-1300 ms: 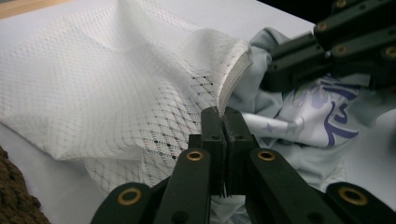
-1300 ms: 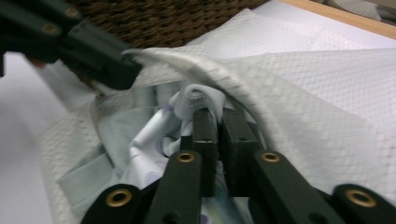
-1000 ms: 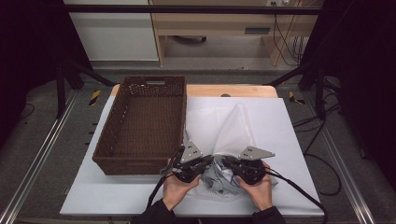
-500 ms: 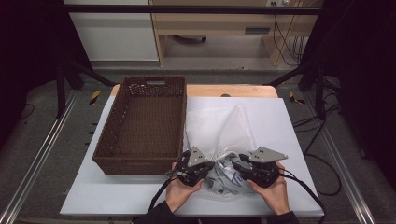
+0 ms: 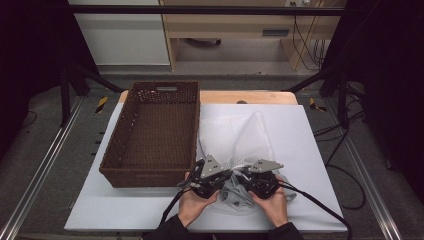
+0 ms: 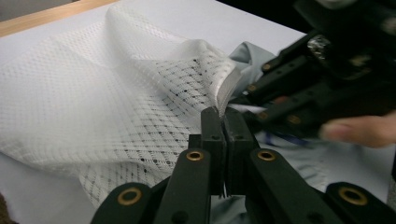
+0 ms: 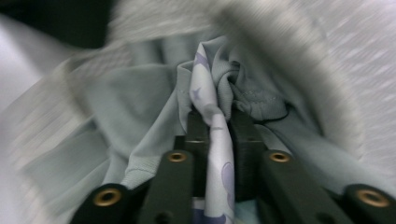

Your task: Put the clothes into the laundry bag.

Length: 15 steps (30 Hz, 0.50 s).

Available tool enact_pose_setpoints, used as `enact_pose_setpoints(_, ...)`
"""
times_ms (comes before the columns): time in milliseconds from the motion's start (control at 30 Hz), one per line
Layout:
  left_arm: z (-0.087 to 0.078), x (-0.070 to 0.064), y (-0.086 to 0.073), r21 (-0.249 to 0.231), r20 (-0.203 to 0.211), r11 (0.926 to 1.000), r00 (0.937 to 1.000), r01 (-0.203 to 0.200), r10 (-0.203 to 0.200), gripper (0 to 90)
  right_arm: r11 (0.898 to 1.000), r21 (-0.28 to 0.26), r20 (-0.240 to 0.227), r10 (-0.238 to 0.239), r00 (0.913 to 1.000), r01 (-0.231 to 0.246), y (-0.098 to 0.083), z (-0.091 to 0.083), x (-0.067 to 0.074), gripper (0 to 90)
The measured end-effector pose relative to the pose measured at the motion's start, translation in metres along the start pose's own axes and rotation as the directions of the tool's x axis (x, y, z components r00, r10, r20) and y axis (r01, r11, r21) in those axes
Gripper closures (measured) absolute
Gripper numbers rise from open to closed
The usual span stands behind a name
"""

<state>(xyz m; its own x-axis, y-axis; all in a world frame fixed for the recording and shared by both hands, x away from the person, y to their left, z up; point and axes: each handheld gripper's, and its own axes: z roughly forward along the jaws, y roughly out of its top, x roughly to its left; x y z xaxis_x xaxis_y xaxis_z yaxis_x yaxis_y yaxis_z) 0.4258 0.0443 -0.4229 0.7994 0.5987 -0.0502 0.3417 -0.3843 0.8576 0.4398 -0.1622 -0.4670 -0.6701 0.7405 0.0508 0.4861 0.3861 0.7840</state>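
A: Mesh bag (image 5: 239, 135) is lying on the white board (image 5: 310, 150) beside the wicker basket (image 5: 150, 135), w/ grey clothes (image 5: 239, 192) bunching at its mouth near the person; both hands are working there in the high view

B: Left gripper view?

A: Left gripper (image 6: 223, 122) is clamping the bag's rim, prob. holding the mouth open

B: Right gripper view?

A: Right gripper (image 7: 215, 123), jaws just been closing, is pinching a printed cloth fold (image 7: 210, 107) – looks like it's stuffing it in

Each hand carries one black tool: the left tool (image 5: 216, 176) and the right tool (image 5: 251, 177). Each bears a grey three-cornered plate on top and trails a black cable. The jaws are flat black bars joined by linked arms with brass-coloured pivot rivets. Dark sleeves cover both forearms.
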Motion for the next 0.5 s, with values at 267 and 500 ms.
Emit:
enact_pose_setpoints(267,0.005,-0.007,-0.002,0.022,0.023,0.9997,0.9997,-0.012,0.012,88.8,0.99,-0.106,0.184,0.111,0.9766,-0.092,0.009,0.007,-0.017,83.5)
enact_pose_setpoints(500,0.014,0.005,-0.01,0.052,-0.006,0.9984,0.9997,0.022,-0.022,88.8,0.999,-0.034,0.081,-0.008,0.9967,0.011,0.008,-0.015,-0.012,57.2)
